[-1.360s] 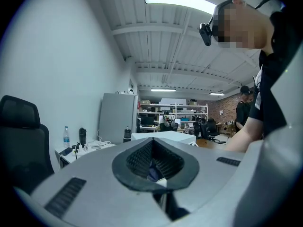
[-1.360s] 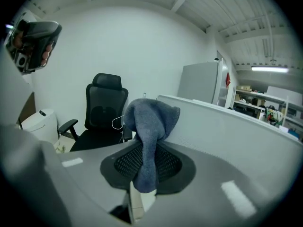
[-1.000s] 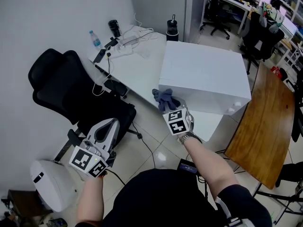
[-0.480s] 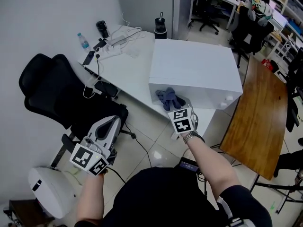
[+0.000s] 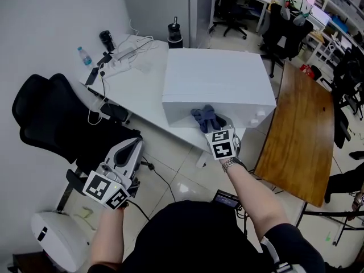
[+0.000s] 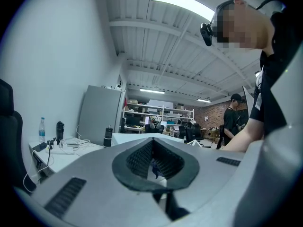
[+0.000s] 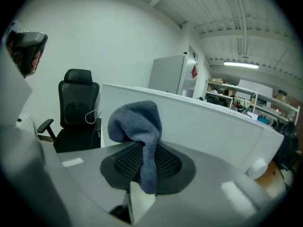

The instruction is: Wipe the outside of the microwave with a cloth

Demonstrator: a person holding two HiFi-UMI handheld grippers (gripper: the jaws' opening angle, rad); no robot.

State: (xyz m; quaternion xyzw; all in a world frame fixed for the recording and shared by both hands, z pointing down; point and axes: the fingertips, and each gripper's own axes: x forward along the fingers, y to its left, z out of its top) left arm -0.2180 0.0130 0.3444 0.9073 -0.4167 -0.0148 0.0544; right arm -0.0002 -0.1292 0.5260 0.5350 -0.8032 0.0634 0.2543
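At microwave (image 5: pixel 216 75) front: right gripper (image 7: pixel 147 163) jaws clamped on grey cloth (image 7: pixel 137 122); left gripper (image 6: pixel 154 161) jaws closed, empty.

The microwave (image 5: pixel 216 75) is plain white, and so is the counter (image 5: pixel 142 87) under it. The cloth (image 7: pixel 137 124) is blue-grey. The left gripper (image 5: pixel 134 145) and the right gripper (image 5: pixel 215 127) are pale grey, with black mesh-patterned pads (image 7: pixel 124 162) and cubes of black-and-white square markers. The office chair (image 5: pixel 51 112) is black. The wooden counter (image 5: pixel 296 135) is warm brown with grain. The floor (image 5: pixel 176 181) is pale grey tile.
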